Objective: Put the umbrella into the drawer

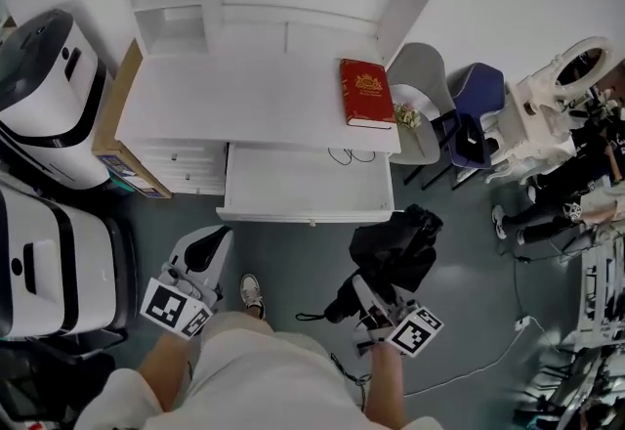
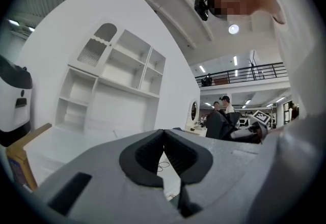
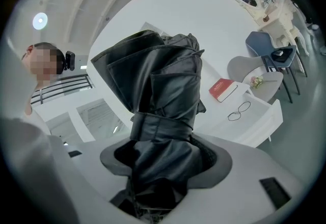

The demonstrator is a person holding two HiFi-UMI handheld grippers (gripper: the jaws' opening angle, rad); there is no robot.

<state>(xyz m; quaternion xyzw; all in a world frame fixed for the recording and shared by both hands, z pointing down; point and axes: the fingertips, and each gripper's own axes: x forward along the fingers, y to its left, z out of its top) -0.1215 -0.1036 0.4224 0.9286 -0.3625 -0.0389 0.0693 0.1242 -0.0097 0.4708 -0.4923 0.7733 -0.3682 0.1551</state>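
Two hand-held grippers show at the bottom of the head view, both short of the white table (image 1: 244,96) and over the grey floor. The right hand-held gripper (image 3: 164,162) is clamped on the folded black umbrella (image 1: 395,247). Its pads press the strapped bundle of fabric from both sides, and the canopy end sticks out ahead of the jaws toward the table. The left hand-held gripper (image 1: 217,240) carries nothing, and in its own view the dark pads meet at their tips with nothing between them. The drawer (image 1: 308,216) under the right part of the table's front edge already stands pulled out. Its white bottom is mostly bare, with only what looks like a pair of eyeglasses (image 1: 350,156) lying near its back right corner. A red book (image 1: 366,93) lies on the table top close to the right edge, just above that corner of the drawer. The umbrella hangs in the air in front of the drawer's right front corner, apart from it and not yet over the opening. As I judge it, opening the drawer and picking up the umbrella are done. What is left is to carry the umbrella over the drawer's front rim, lower it onto the bare bottom left of the eyeglasses, and let go. Whether the drawer must then be pushed shut the task does not say.
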